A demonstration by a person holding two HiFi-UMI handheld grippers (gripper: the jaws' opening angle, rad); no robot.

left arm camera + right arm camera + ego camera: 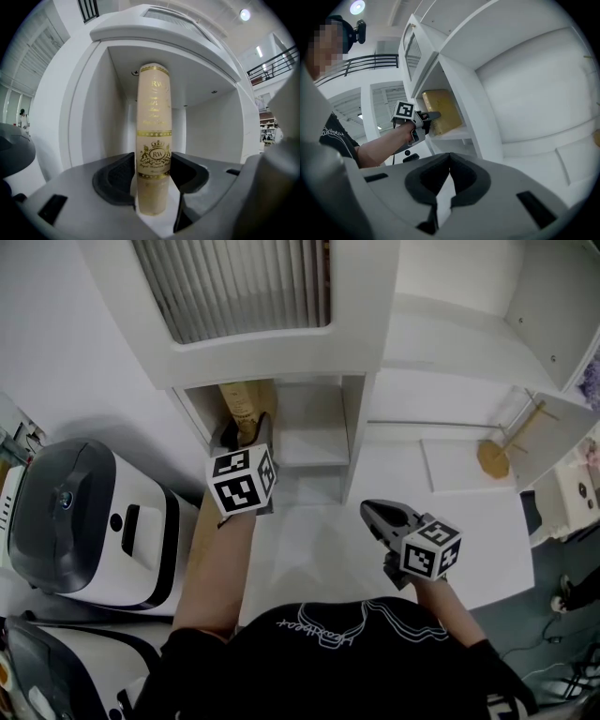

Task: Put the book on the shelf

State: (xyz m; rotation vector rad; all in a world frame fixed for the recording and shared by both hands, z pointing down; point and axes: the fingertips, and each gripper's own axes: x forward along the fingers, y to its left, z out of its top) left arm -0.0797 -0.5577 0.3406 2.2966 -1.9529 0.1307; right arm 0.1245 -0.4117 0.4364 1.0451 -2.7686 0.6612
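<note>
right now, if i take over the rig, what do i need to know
Left gripper: shut on the spine of the cream, gold-printed hardcover book.
Right gripper: shut, empty, above the white table.
Book: upright inside the white shelf compartment, at its left.
Done: book is in the shelf.
To do: open the jaws, draw the left gripper out.

There was one book (246,407), one white shelf unit (361,418) and one white table (469,540). Two grippers showed: the left gripper (246,430) and the right gripper (372,512). Two white-and-grey machines (84,521) (47,676) were counted, the second only partly seen. One wooden stand (494,457) was there.
</note>
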